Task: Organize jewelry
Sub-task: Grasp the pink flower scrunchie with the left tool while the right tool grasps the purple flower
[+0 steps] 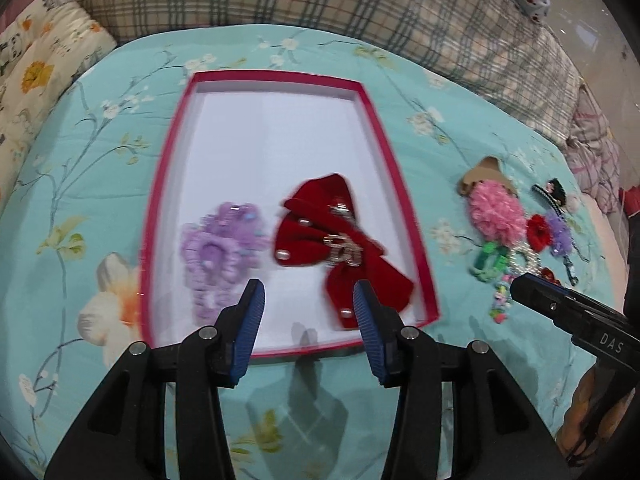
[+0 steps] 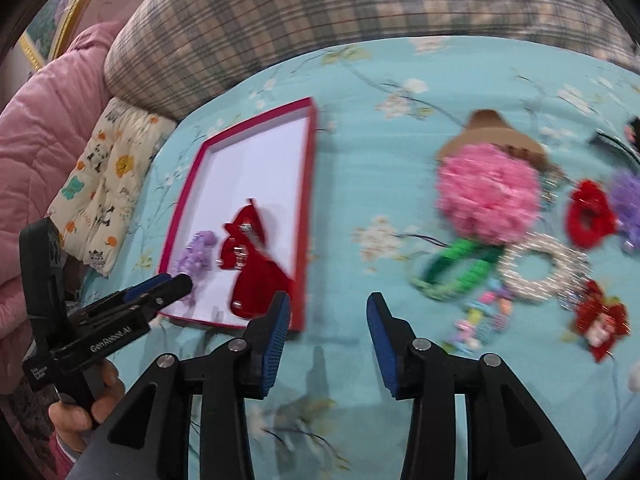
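- On the turquoise floral bedspread [image 1: 100,168] lies a shallow red-rimmed cardboard tray with a white floor [image 1: 256,152], its long sides running toward twelve o'clock.
- Inside it, at the near end, a lilac crocheted scrunchie [image 1: 222,240] lies at about nine o'clock of a dark red velvet bow clip with pearl studs and silver charms [image 1: 320,240]; the two lie just beside each other.
- At three o'clock of the tray, well apart from it, a loose heap: a fluffy pink pompom on a brown card [image 2: 486,196], a green beaded hair tie [image 2: 452,268], a white pearl bracelet [image 2: 544,268], a small red scrunchie [image 2: 590,214] and a red sequinned bow [image 2: 600,320].
- The left gripper [image 1: 308,308], black with ribbed blue pads, hangs over the tray's near edge, tilted downward, jaws parted with nothing between them; its body reads "GenRobot.AI".
- The right gripper [image 2: 328,320] hangs over bare bedspread between tray and heap, jaws released and empty; its side reads "DAS".
- A hand [image 2: 86,404] wraps the left gripper's handle, beside a pink quilted sleeve [image 2: 52,128].
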Motion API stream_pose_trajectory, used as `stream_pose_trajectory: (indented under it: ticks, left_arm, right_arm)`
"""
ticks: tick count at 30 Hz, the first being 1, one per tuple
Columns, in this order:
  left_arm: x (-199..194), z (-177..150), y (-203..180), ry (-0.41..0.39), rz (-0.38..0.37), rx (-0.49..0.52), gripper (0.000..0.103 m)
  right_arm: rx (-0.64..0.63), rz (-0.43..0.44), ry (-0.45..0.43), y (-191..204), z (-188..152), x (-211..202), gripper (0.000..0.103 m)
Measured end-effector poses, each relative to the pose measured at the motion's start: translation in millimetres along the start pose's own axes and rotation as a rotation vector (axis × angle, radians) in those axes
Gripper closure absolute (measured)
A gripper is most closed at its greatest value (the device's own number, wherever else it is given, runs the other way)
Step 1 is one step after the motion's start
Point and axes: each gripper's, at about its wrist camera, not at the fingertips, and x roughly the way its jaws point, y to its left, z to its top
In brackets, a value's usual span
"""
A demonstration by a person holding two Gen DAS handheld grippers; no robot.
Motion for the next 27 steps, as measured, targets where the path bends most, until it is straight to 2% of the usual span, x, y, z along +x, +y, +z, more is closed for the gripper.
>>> stream_pose_trajectory:
  ticks: [4, 8, 15, 21, 23, 26, 27]
  left_arm:
    - [-2, -4, -19, 0.002, -0.023, 0.027, 0.058]
    - [-5, -7, -38, 0.005, -0.046, 0.052, 0.058]
    - [-1, -11, -72, 0.022, -0.079, 0.098, 0.058]
    - [9, -9, -102, 0.04, -0.1, 0.126, 0.058]
    - [13, -8, -112, 0.049, -0.111, 0.134, 0.058]
    - [20, -4, -126, 0.058, -0.115, 0.149, 0.058]
    - [23, -2, -131, 0.061, -0.117, 0.154, 0.058]
  right_arm:
    - [0.04, -0.026, -0.011, -24, -5, -15, 0.057]
    - [0.071, -0.046, -0.017, -43, -11, -27, 0.05]
    - [0.104, -0.077, -0.04, -71, -19, -46, 0.049]
    - [0.126, -0.156, -0.115, -104, -18, -75, 0.049]
    - [0.157, -0.154, -0.135, -120, -16, -83, 0.049]
    - [0.213, -0.239, -0.125, -145, -11, -88, 0.048]
    - [0.225, -0.243, -0.126, -154, -9, -89, 0.048]
